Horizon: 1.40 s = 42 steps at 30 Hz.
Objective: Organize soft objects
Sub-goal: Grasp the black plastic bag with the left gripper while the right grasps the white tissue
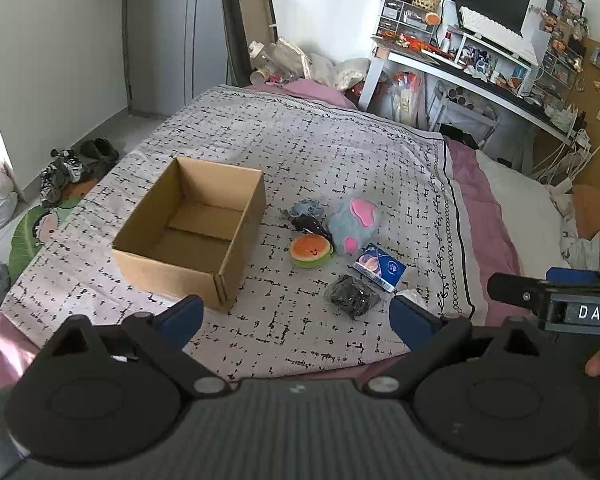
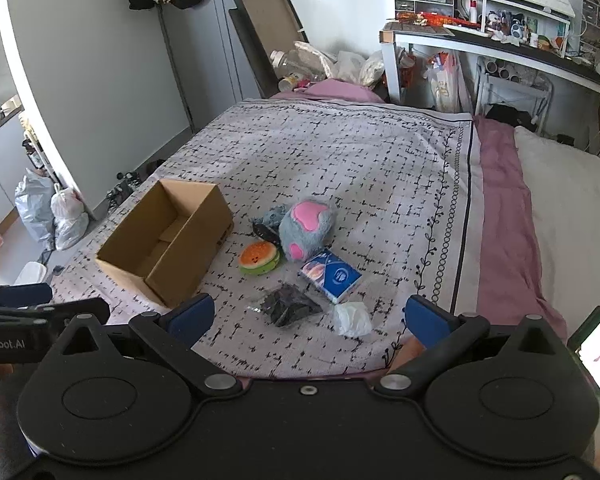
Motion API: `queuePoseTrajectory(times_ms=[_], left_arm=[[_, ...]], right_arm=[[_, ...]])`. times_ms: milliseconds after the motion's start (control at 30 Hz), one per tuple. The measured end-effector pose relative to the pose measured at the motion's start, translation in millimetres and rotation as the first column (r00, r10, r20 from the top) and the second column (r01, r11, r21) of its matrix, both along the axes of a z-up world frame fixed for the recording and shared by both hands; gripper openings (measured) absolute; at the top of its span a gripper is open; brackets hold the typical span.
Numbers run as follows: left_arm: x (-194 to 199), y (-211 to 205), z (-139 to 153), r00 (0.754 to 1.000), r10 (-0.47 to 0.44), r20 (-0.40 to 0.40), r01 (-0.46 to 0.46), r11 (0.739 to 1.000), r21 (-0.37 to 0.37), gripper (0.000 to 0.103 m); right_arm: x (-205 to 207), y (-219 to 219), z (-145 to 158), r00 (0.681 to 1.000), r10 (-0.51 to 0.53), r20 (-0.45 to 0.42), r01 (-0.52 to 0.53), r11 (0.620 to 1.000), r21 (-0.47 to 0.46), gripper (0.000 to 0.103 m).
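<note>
right wrist fisheye view: you are looking down along your right gripper [image 2: 308,316], whose blue-padded jaws stand wide apart and hold nothing, over a bed [image 2: 340,152] covered in a pale blanket with black dashes. straight ahead of the jaws, nearest of all, lies a dark crinkled bag [image 2: 290,305], with a small white crumpled wad [image 2: 353,318] just beside it on the right. a little farther lies a blue tissue pack [image 2: 332,276], its long axis running diagonally from upper left to lower right. beyond these sit the soft toys: a burger plush [image 2: 259,258], orange on top with a green rim, touching a grey and pink plush [image 2: 306,228], and behind them a small blue-grey plush [image 2: 274,216] and a small black item [image 2: 265,232] that is too unclear to name. the open cardboard box [image 2: 164,242] stands to the left of the cluster, just beside the burger plush, its long axis pointing away from you and slightly right; it looks empty, so sorting seems not yet begun. in the left wrist view, your left gripper [image 1: 296,318] hangs with jaws equally wide and empty, with the box ahead and to its left and the toys ahead and to its right. judging from both views, the right gripper is the nearer one to the loose items, and the dark bag lies almost between its jaws' line of approach, while the left sits closer to the box. any item you lift would need to travel leftward to reach the box.
</note>
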<state>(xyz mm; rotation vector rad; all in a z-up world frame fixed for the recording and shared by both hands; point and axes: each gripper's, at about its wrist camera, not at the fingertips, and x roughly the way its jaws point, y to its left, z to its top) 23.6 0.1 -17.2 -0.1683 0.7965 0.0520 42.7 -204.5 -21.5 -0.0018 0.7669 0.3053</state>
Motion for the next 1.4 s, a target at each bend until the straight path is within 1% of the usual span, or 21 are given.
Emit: queuePoseTrajectory(times_ms=[100, 167, 333, 433, 533, 633, 733, 800, 900, 1067, 1133, 1333, 1400], left_arm=[[9, -1, -7, 1.0, -0.01, -0.005, 0.01, 1.0, -0.005, 0.099], [16, -1, -12, 1.0, -0.015, -0.009, 0.015, 1.0, -0.011, 0.098], [34, -1, -26, 0.999, -0.031, -0.029, 0.03, 0.999, -0.043, 0.09], [45, -1, -34, 0.998, -0.038, -0.041, 0.036, 0.998, -0.058, 0.087], [56, 0, -44, 0.997, -0.044, -0.06, 0.039, 0.996, -0.085, 0.084], [67, 0, -53, 0.996, -0.044, -0.081, 0.036, 0.994, -0.106, 0.082], [78, 0, -63, 0.994, -0.054, -0.095, 0.041, 0.991, -0.127, 0.082], [86, -1, -70, 0.992, -0.061, -0.106, 0.047, 0.99, -0.133, 0.081], [98, -1, -82, 0.99, -0.063, -0.126, 0.043, 0.987, -0.155, 0.08], [120, -6, -103, 0.982, -0.082, -0.17, 0.051, 0.982, -0.18, 0.08], [126, -8, -110, 0.979, -0.093, -0.179, 0.059, 0.981, -0.184, 0.08], [144, -15, -133, 0.969, -0.11, -0.221, 0.066, 0.978, -0.197, 0.079], [149, -16, -139, 0.967, -0.111, -0.23, 0.063, 0.977, -0.203, 0.078]], right_arm=[[10, 0, -4, 1.0, -0.022, -0.017, 0.021, 1.0, -0.004, 0.103], [18, -2, -8, 0.999, -0.034, -0.04, 0.035, 0.999, 0.018, 0.102], [38, -3, -22, 0.991, -0.06, -0.116, 0.064, 0.997, 0.032, 0.096], [52, -4, -31, 0.982, -0.077, -0.173, 0.087, 0.995, 0.051, 0.094], [66, -4, -41, 0.964, -0.096, -0.248, 0.12, 0.989, 0.085, 0.088], [80, -3, -50, 0.951, -0.132, -0.28, 0.158, 0.985, 0.072, 0.083], [92, -3, -59, 0.937, -0.157, -0.312, 0.193, 0.978, 0.086, 0.082], [101, -4, -68, 0.924, -0.168, -0.343, 0.213, 0.972, 0.098, 0.082], [111, -3, -81, 0.902, -0.209, -0.378, 0.259, 0.962, 0.085, 0.081], [128, -6, -103, 0.848, -0.297, -0.438, 0.359, 0.931, 0.064, 0.081], [133, -7, -113, 0.831, -0.309, -0.463, 0.382, 0.921, 0.07, 0.081], [146, -8, -132, 0.798, -0.336, -0.5, 0.419, 0.906, 0.06, 0.081], [150, -10, -139, 0.781, -0.342, -0.523, 0.435, 0.898, 0.063, 0.081]])
